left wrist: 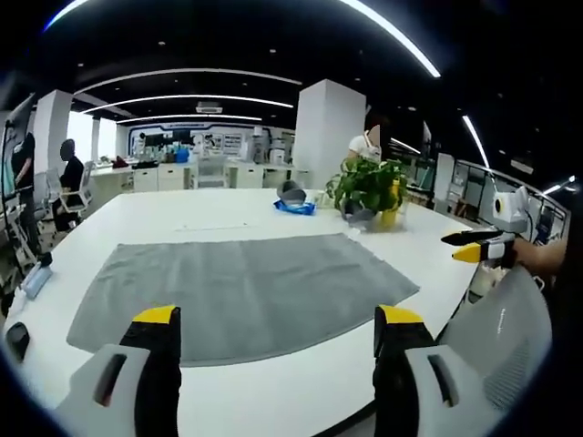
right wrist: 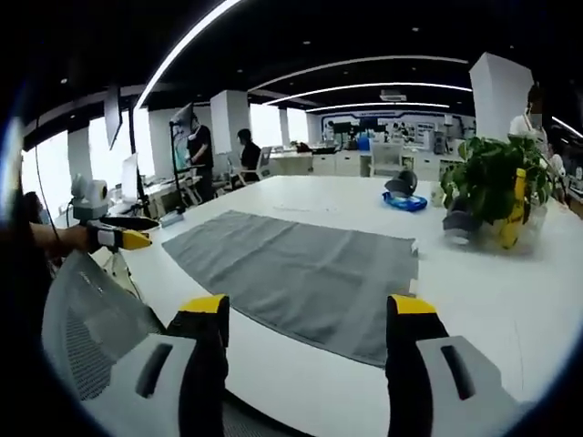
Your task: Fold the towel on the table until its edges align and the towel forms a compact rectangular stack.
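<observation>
A grey towel (left wrist: 241, 291) lies spread flat on the white table (left wrist: 164, 214); in the right gripper view the same towel (right wrist: 296, 269) reaches toward the near table edge. My left gripper (left wrist: 278, 323) hangs open just short of the towel's near edge, its yellow-tipped jaws apart with nothing between them. My right gripper (right wrist: 308, 314) is open too, held above the table edge near the towel's corner. The right gripper (left wrist: 483, 248) also appears at the right of the left gripper view, and the left gripper (right wrist: 114, 235) at the left of the right gripper view.
A potted green plant (left wrist: 369, 187) stands at the far right of the table, beside a grey and blue object (left wrist: 293, 198). A mesh chair back (right wrist: 91, 328) sits near the table edge. People (right wrist: 200, 146) stand at desks behind the table.
</observation>
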Available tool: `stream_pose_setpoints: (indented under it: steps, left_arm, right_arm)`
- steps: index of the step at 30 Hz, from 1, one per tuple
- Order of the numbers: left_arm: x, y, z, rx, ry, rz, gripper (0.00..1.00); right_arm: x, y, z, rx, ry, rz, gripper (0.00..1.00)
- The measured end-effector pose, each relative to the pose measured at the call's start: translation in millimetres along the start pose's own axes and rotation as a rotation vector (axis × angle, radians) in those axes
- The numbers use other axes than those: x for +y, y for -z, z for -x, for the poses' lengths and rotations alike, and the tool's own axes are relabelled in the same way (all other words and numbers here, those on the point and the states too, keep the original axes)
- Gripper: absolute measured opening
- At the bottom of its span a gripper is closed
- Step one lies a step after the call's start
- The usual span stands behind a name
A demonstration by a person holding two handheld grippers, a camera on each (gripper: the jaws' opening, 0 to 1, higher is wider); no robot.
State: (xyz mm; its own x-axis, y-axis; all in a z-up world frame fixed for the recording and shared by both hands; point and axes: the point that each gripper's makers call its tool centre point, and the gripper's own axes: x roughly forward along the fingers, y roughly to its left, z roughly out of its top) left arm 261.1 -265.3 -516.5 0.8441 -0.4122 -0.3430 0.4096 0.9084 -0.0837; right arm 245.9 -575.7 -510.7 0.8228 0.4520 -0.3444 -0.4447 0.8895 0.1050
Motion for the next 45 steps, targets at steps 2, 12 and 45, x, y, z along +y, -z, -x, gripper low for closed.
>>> stream_pose_setpoints:
  steps: [2,12,45]
  left_arm:
    - [-1.2,0.7,-0.3,0.007,0.001,-0.009,0.90]
    - [-4.6,4.0,-1.9,0.028,0.021,-0.019,0.90]
    - [-8.5,6.4,-1.3,0.036,0.038,-0.020,0.88]
  right_arm:
    - [-3.9,-1.7,1.7,-0.013,0.009,-0.016,0.69]
    - [-1.2,-1.3,0.8,-0.009,-0.002,-0.023,0.68]
    - [1.0,2.9,0.4,0.016,-0.002,0.001,0.67]
